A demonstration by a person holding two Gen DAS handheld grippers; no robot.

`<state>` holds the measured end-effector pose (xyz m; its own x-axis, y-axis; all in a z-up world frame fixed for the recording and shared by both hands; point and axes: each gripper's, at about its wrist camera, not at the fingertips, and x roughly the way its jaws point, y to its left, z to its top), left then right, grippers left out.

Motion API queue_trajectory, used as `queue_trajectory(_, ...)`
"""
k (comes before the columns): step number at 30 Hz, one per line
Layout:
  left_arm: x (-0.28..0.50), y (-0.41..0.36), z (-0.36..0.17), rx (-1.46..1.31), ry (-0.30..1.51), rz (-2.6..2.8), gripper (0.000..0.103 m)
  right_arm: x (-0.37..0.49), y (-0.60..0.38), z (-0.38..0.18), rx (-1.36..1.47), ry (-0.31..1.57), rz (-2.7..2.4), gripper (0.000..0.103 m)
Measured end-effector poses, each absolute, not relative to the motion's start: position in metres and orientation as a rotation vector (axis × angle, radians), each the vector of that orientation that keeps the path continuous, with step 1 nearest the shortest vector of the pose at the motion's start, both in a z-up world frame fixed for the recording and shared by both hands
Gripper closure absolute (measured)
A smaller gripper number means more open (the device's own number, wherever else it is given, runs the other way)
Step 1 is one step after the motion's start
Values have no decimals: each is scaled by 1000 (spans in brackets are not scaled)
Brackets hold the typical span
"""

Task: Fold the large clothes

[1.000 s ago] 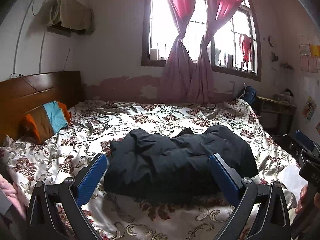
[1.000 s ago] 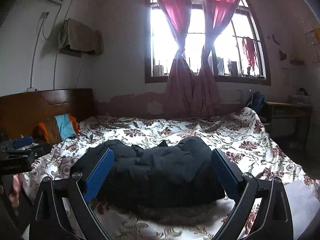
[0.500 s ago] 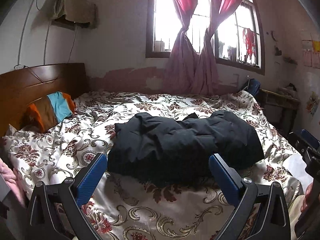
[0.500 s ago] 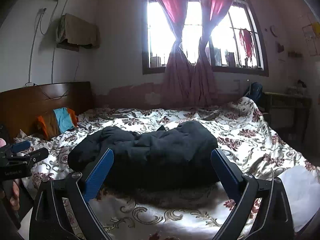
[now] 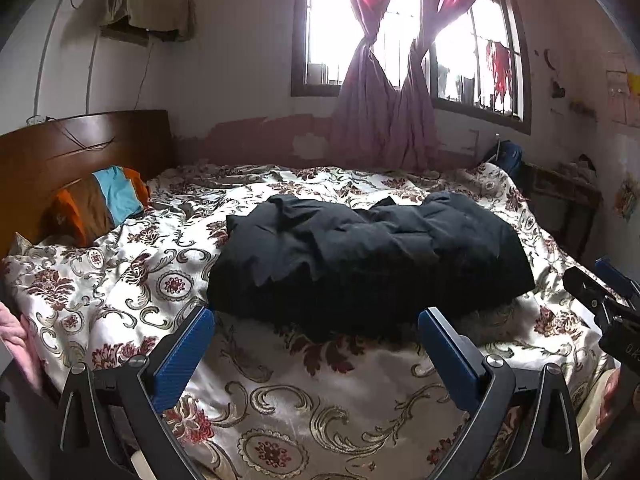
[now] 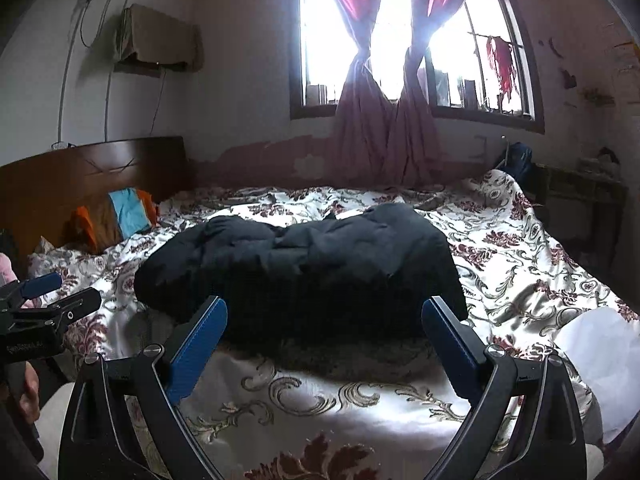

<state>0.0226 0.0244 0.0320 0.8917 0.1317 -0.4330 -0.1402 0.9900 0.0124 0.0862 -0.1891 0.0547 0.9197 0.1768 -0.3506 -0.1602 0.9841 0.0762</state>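
A bulky black padded jacket point(image 5: 360, 256) lies in a rough folded bundle across the middle of the floral bedspread point(image 5: 280, 400). The right wrist view shows the same jacket point(image 6: 312, 264) from further right. My left gripper point(image 5: 316, 320) hangs open above the bed's near edge, short of the jacket's front edge, nothing between its blue pads. My right gripper point(image 6: 324, 312) is likewise open and empty, its tips just short of the jacket. Each gripper appears at the edge of the other's view: the right gripper point(image 5: 604, 292), the left gripper point(image 6: 48, 296).
An orange, brown and blue pillow point(image 5: 100, 204) leans on the wooden headboard point(image 5: 80, 148) at the left. A window with tied pink curtains point(image 5: 384, 112) is behind the bed. A dark wooden table point(image 6: 584, 196) stands at the right wall. A white sheet point(image 6: 600, 340) lies on the bed's right edge.
Both cameras have tilted or lifted, so the jacket and bed sit higher in the frames and look a little closer. The jacket has not moved. Both grippers stay open.
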Motion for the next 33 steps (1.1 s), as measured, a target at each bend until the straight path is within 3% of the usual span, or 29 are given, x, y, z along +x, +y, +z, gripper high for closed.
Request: queue_trajectory(33, 22, 22, 23, -3, 474, 144, 0, 90, -194, 44, 57, 398, 176, 7)
